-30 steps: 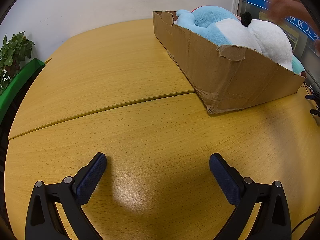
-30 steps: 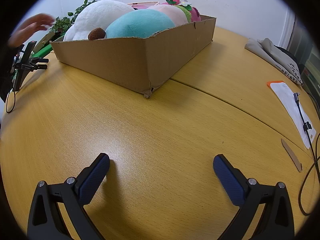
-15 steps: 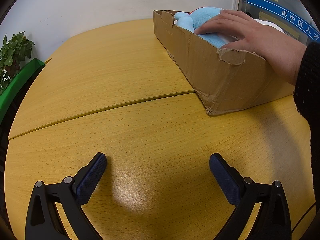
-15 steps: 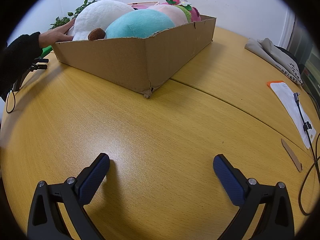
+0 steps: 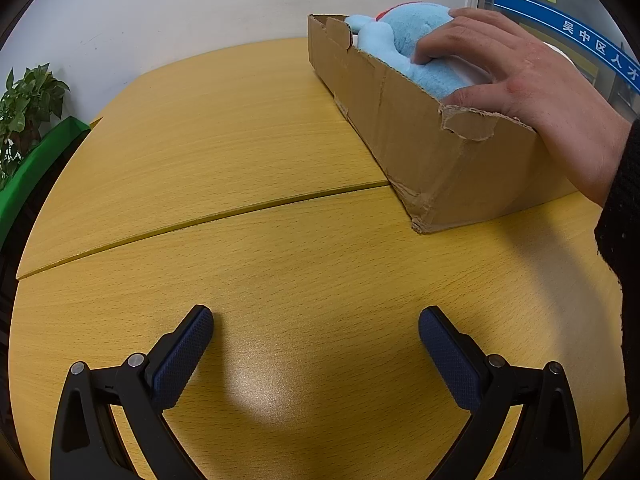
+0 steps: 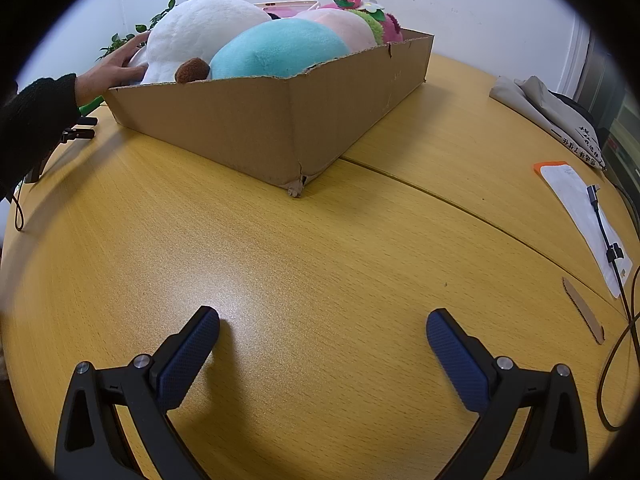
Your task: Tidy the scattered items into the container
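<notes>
Cardboard box sits on the wooden tabletop, straddling the seam between two tabletop sections; its near corner is torn at the base. Box is packed above the rim with plush toys: a white plush with a brown tuft, a teal plush beside it, a pale pink one behind, and a green-and-pink strawberry plush at the far end. From the left wrist view the same box shows a light blue plush at its end.

A bare hand in a black sleeve lies over the box rim and presses on the blue plush, fingers curled into the fur. The right wrist view shows that hand at the box's far left end, touching the white plush.

Left claw: released, blue-padded fingers spread wide, nothing between them, low over bare tabletop, well apart from the box. Right claw: likewise released and empty, low over bare tabletop, box ahead of it.

Surroundings: potted plant with a green planter at the tabletop's left edge; folded beige cloth, a white sheet on an orange pad with a cable lying across it, and a cardboard strip on the right side of the tabletop.
</notes>
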Tool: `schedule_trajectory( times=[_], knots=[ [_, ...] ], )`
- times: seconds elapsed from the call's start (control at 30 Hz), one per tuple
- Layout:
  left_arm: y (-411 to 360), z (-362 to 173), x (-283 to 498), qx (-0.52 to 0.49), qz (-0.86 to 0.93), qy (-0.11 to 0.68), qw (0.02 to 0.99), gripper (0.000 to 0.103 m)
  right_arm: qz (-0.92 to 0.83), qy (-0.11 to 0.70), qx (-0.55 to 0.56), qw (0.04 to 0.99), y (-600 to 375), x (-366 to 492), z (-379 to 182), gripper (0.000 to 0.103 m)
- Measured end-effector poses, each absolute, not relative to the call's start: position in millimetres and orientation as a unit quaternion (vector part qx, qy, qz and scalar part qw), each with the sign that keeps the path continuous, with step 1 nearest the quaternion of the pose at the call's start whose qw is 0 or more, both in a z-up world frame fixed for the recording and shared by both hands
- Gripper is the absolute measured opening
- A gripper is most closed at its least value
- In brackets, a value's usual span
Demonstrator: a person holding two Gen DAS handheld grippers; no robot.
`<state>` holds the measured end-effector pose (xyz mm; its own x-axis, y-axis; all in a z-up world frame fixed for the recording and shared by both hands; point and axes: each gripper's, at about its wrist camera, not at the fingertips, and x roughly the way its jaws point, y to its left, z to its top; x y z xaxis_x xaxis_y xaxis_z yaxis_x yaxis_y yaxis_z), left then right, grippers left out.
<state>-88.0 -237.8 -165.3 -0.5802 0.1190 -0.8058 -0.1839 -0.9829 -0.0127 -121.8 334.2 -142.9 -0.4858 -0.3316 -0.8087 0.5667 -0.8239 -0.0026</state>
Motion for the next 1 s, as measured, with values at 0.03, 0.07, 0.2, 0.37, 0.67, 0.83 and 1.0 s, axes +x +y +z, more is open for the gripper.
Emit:
schedule_trajectory(
  times=[0.03,0.07,0.2,0.37,0.67,0.83,1.0],
  knots=[
    [-237.8,-165.4,-88.5,-0.450,0.888,0.036,0.085,0.103,-0.851,0.136,0.433,0.264,334.2,-122.0,-143.0,0.103],
    [-237.6,-165.4,-87.9,-0.450,0.888,0.036,0.085,0.103,-0.851,0.136,0.433,0.264,334.3,-122.2,-143.0,0.103],
    [-237.4,-165.6,-88.3,-0.450,0.888,0.036,0.085,0.103,-0.851,0.136,0.433,0.264,334.3,-122.3,-143.1,0.103],
    [-237.0,-165.8,-87.5,-0.450,0.888,0.036,0.085,0.103,-0.851,0.136,0.433,0.264,334.4,-122.2,-143.2,0.103],
    [-236.9,-166.2,-88.2,-0.450,0.888,0.036,0.085,0.103,-0.851,0.136,0.433,0.264,334.5,-122.3,-143.3,0.103],
    [-237.0,-166.4,-89.1,-0.450,0.888,0.036,0.085,0.103,-0.851,0.136,0.433,0.264,334.6,-121.7,-143.3,0.103],
    [-236.6,-166.6,-88.7,-0.450,0.888,0.036,0.085,0.103,-0.851,0.136,0.433,0.264,334.6,-122.5,-143.3,0.103]
  ],
)
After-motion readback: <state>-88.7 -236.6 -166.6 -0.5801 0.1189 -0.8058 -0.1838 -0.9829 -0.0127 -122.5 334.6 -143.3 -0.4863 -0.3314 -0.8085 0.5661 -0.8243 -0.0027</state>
